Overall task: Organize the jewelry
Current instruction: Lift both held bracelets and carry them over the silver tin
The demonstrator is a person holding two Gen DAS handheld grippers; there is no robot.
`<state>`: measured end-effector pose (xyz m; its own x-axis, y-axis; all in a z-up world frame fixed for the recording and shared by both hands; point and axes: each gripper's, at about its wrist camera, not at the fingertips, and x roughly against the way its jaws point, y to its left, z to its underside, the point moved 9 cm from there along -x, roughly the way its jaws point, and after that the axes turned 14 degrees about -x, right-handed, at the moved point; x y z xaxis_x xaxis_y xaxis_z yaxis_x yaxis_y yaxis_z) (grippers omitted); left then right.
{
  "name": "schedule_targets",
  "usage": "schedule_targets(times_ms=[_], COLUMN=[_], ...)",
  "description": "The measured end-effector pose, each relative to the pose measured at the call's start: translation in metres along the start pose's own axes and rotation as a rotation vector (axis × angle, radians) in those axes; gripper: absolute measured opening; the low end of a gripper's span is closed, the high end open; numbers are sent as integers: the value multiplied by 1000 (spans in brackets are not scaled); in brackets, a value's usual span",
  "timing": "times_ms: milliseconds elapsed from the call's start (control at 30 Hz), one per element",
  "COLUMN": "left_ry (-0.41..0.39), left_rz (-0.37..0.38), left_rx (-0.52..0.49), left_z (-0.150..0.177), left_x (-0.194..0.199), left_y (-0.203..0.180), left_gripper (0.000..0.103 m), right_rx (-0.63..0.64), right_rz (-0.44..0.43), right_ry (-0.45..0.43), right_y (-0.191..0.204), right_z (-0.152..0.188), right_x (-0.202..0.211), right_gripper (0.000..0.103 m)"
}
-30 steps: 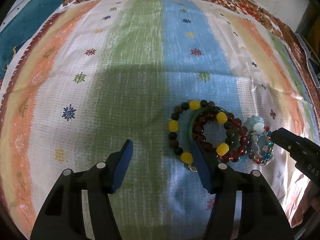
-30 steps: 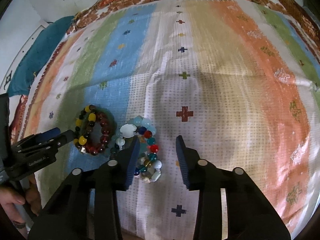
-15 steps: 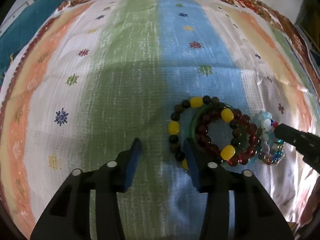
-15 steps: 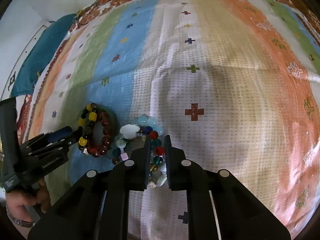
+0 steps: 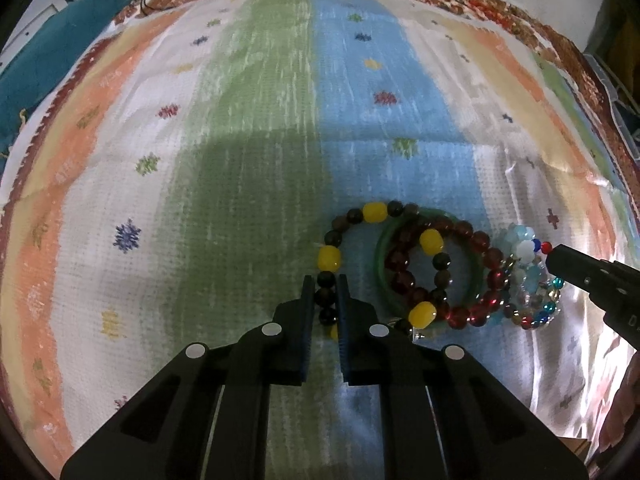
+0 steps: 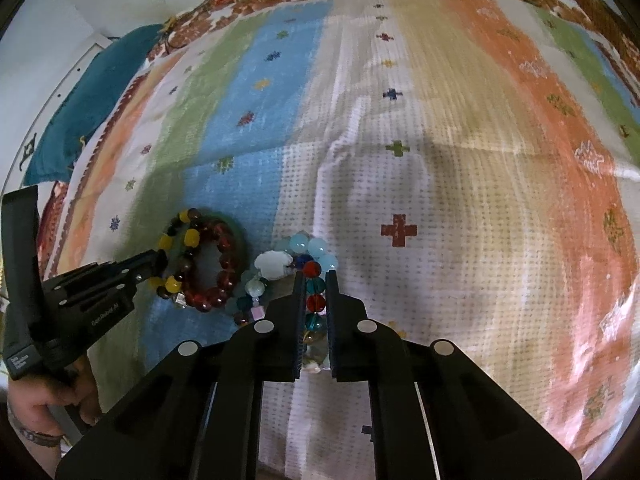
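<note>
Clamped on the near-left arc of the yellow-and-dark bead bracelet (image 5: 384,268): left gripper (image 5: 325,294), a dark bead pinched between the two blue-padded fingers (image 5: 306,312), jaws nearly together. Taken there, it seems, because that arc lies clear of the pile, while the far side of the same loop crosses over the green bangle (image 5: 430,264) and the dark red bead bracelet (image 5: 442,268). Nested inside the bangle, that red strand, so any pull on the yellow loop likely drags on both.

Closed likewise on the right-hand run of the multicoloured glass bead bracelet (image 6: 292,280): right gripper (image 6: 313,292), red and teal beads showing in the narrow slot between the fingers (image 6: 298,312). Gripped on the side away from the red strand, probably to draw it rightward and free of the heap. Touching or overlapping at the inner edges, these two clusters, as far as the left wrist view shows; exact tangling not clear.

All of it low on the striped woven cloth (image 5: 248,128), over the blue band near the pale one, with open cloth beyond and to both sides. One bracelet per hand suggests separation as the step in hand: early in the task, nothing sorted apart yet. Risk, as a guess: elastic strands stretching or beads snagging if pulled apart too quickly, and the bangle sliding along with its neighbours
</note>
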<state>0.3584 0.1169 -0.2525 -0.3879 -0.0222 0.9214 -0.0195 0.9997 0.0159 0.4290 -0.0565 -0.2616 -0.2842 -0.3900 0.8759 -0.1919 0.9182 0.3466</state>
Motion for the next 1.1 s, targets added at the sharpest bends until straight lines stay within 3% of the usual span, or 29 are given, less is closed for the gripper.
schedule_targets(times_ms=[667, 1100], left_ry=[-110, -142], left_rz=[32, 11], left_rx=[0, 8], left_z=[-21, -12], left_x=[58, 91], left_y=[-14, -17], left_gripper=[10, 10], right_rx=[114, 137], right_rz=[-14, -2], right_ry=[-90, -115], right_y=[38, 45], right_z=[0, 18], right_x=[40, 62], right_gripper=[10, 10])
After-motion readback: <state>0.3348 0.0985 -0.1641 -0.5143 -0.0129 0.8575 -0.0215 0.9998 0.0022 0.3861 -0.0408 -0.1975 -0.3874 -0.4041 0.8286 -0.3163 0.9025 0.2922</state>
